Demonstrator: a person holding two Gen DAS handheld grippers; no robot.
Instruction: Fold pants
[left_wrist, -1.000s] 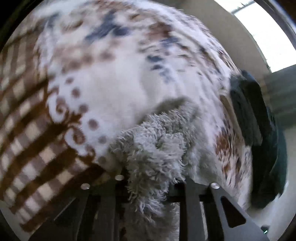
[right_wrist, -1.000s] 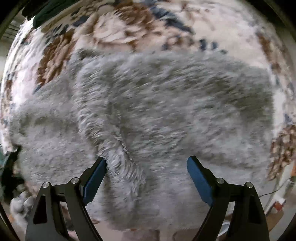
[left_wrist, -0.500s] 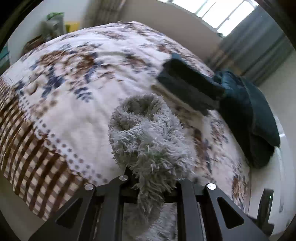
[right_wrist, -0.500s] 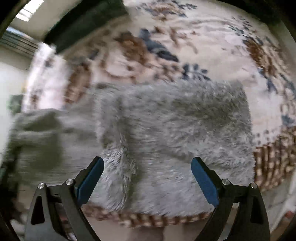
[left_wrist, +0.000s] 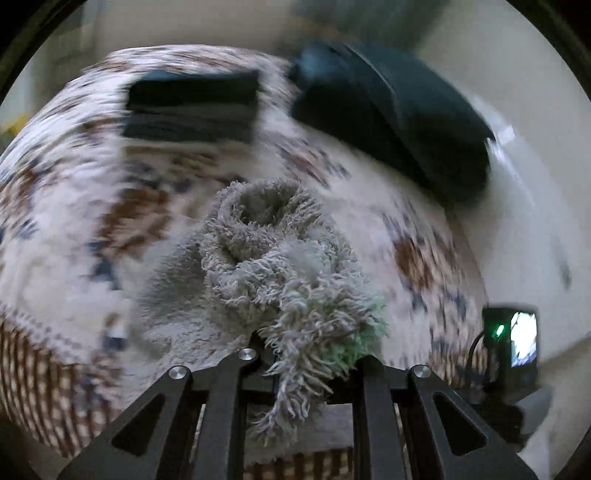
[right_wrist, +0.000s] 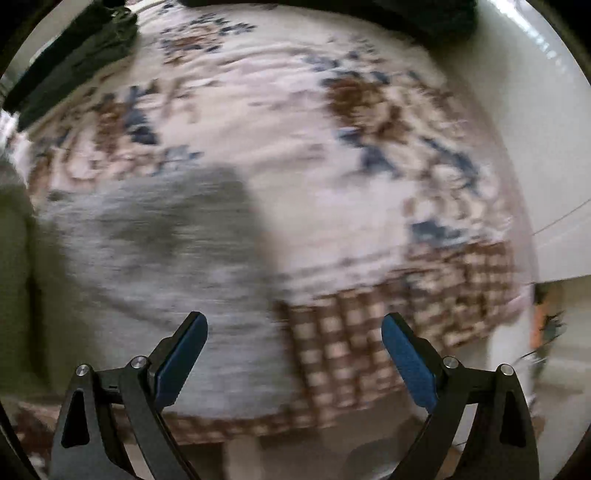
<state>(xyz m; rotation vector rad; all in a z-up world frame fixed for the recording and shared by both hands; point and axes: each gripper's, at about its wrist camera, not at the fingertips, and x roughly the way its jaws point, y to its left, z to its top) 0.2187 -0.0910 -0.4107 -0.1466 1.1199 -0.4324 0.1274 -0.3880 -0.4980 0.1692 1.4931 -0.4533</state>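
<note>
The pants are grey and fluffy. In the left wrist view my left gripper (left_wrist: 306, 363) is shut on a bunched end of the grey fluffy pants (left_wrist: 273, 254), lifted above the bed, with more of them lying flat below. In the right wrist view the pants (right_wrist: 155, 258) lie flat on the bed at the left, blurred. My right gripper (right_wrist: 293, 354) is open and empty above the bed's near edge, to the right of the pants.
The bed has a floral cover (left_wrist: 74, 206) with a brown checked border (right_wrist: 406, 325). A folded dark stack (left_wrist: 192, 107) and a dark green heap (left_wrist: 399, 122) lie at the far side. The right gripper's camera unit (left_wrist: 513, 347) shows at the right.
My left gripper has swung with the pants end, so the dark stack and heap now sit further up and left in its view. My right gripper has moved right, off the pants, still open.
</note>
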